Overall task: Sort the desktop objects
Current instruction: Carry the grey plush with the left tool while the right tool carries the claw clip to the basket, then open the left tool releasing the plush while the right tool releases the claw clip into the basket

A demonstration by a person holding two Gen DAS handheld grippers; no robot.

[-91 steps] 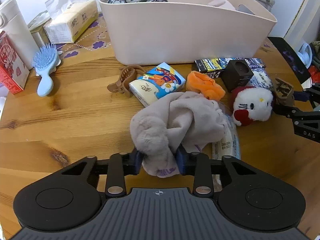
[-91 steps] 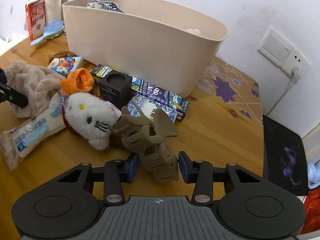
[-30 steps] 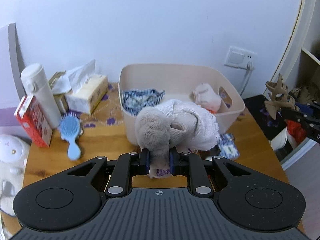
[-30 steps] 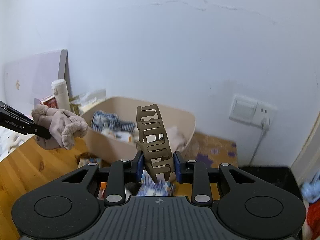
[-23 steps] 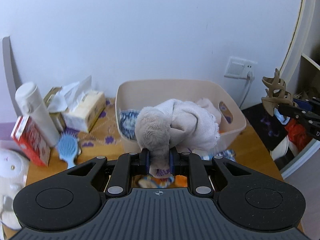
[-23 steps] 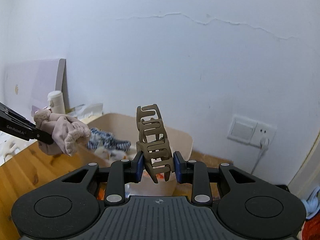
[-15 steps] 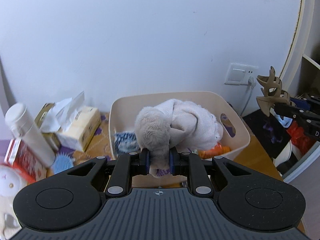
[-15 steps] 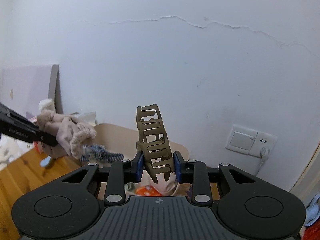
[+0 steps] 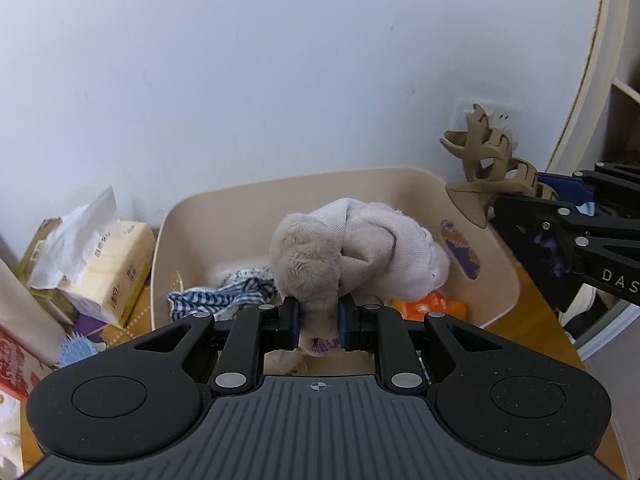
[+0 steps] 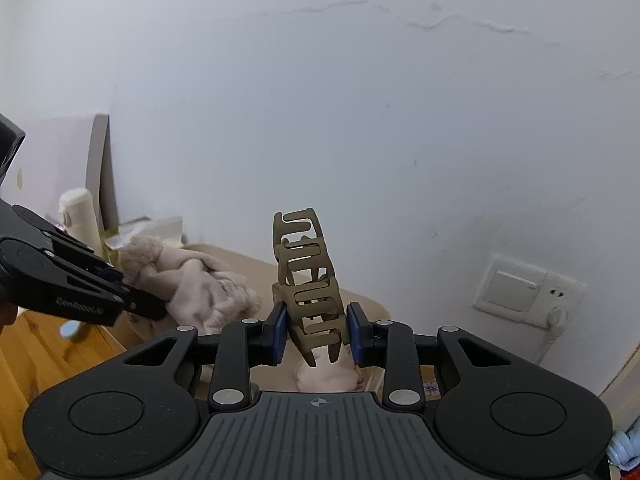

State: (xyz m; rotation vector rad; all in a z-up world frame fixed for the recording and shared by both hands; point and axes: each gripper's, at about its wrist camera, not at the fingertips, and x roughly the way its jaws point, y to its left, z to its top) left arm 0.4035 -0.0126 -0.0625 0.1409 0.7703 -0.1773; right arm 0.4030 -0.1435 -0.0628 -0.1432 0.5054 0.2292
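Our left gripper (image 9: 318,322) has its jaws nearly closed, pinching the fuzzy grey-beige plush cloth bundle (image 9: 352,256) above the beige oval plastic bin (image 9: 496,280). At three o'clock from it, our right gripper (image 10: 316,332) clamps the brown plastic claw hair clip (image 10: 308,284), jaws narrowly parted around it. A yellow tissue pack (image 9: 108,268) sits at nine o'clock of the bin.

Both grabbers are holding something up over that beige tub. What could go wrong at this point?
The left gripper pinches only a small fold of the fluffy beige cloth; the bulk could catch on the tub's rim or drape over it. The right gripper holds the brown hair claw near the tub's right end, so it might drop outside. The grippers are close and could bump.
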